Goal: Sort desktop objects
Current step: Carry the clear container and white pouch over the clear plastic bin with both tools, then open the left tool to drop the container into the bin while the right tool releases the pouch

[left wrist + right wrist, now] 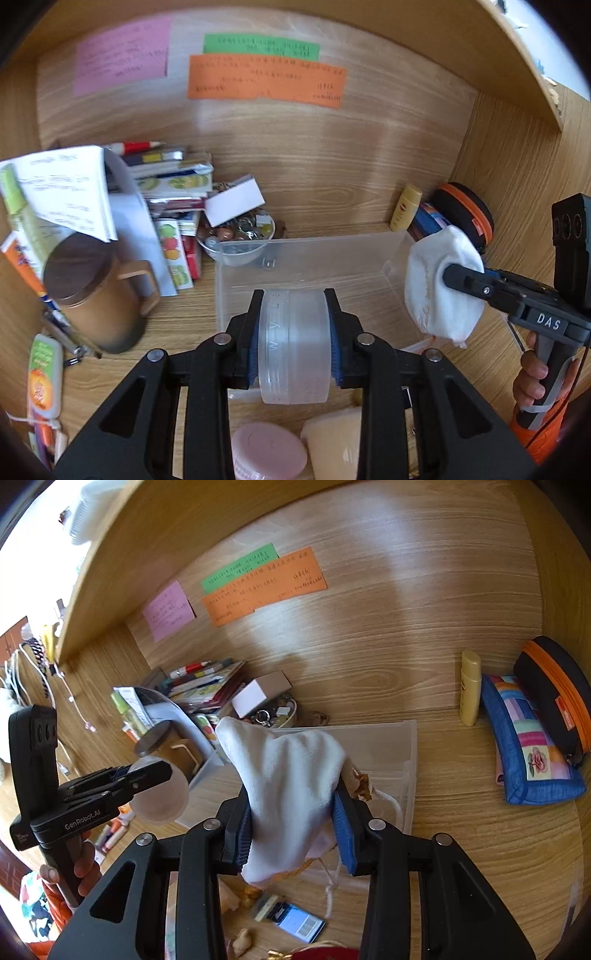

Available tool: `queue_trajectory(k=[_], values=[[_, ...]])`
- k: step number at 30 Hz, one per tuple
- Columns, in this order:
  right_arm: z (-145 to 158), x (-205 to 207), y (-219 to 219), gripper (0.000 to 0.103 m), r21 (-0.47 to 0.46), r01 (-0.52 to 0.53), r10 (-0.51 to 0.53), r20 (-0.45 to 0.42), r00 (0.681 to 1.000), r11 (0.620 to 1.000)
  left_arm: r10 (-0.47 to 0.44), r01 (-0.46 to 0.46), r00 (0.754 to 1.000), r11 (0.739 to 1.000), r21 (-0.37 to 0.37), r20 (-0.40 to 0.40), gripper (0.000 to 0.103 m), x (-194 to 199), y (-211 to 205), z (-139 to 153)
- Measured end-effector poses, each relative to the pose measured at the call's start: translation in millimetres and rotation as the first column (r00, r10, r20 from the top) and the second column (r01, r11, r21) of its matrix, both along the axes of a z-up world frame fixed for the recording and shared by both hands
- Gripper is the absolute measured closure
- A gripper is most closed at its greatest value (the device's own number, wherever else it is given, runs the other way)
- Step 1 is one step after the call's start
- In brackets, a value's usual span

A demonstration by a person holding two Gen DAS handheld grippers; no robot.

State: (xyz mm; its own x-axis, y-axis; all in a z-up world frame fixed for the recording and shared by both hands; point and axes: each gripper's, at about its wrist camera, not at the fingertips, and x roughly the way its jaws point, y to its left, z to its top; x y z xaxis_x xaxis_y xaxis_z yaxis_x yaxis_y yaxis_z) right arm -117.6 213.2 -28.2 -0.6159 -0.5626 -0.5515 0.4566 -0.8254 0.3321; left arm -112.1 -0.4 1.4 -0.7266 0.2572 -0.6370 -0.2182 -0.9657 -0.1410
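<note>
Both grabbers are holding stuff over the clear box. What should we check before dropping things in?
1. Left gripper clamps the frosted round plastic jar: ok.
2. Right gripper pinches the white cloth drawstring pouch: ok.
3. Clear plastic storage box open on top: ok.
4. Room inside the box: ok, looks nearly empty.
5. Jar lid screwed tight: cannot tell.
6. Pouch cord free of the fingers: cannot tell.
</note>
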Motion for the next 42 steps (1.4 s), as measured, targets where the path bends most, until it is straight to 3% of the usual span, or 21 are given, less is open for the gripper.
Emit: queue_trajectory(k=[14, 24, 31, 38, 42], values=[[-28, -35, -28, 0.069, 0.112, 0.0, -0.01, 0.084, 0.996, 0.994, -0.029, 0.036, 0.991, 0.998, -0.052, 0.128, 0.074, -49, 17, -42], [-47, -41, -42, 0.069, 0.187, -0.005, -0.016, 0.11, 0.994, 0.982, -0.032, 0.045, 0.99, 0.995, -0.09, 0.136, 0.074, -57, 25, -48], [-51, -38, -52, 0.068, 0.249, 0.002, -0.024, 0.083, 0.996, 0.968, -0.028, 0.042, 0.989, 0.994, -0.099, 0.145, 0.074, -60, 26, -53], [-52, -36, -58, 0.056, 0.288, -0.006, -0.017, 0.076, 0.997, 0.958, -0.028, 0.043, 0.99, 0.993, -0.107, 0.137, 0.074, -58, 26, -50], [-46, -30, -60, 0.034, 0.321, 0.016, -0.027, 0.031, 0.999, 0.947, -0.024, 0.038, 0.991, 0.994, -0.107, 0.135, 0.073, -56, 25, -48]])
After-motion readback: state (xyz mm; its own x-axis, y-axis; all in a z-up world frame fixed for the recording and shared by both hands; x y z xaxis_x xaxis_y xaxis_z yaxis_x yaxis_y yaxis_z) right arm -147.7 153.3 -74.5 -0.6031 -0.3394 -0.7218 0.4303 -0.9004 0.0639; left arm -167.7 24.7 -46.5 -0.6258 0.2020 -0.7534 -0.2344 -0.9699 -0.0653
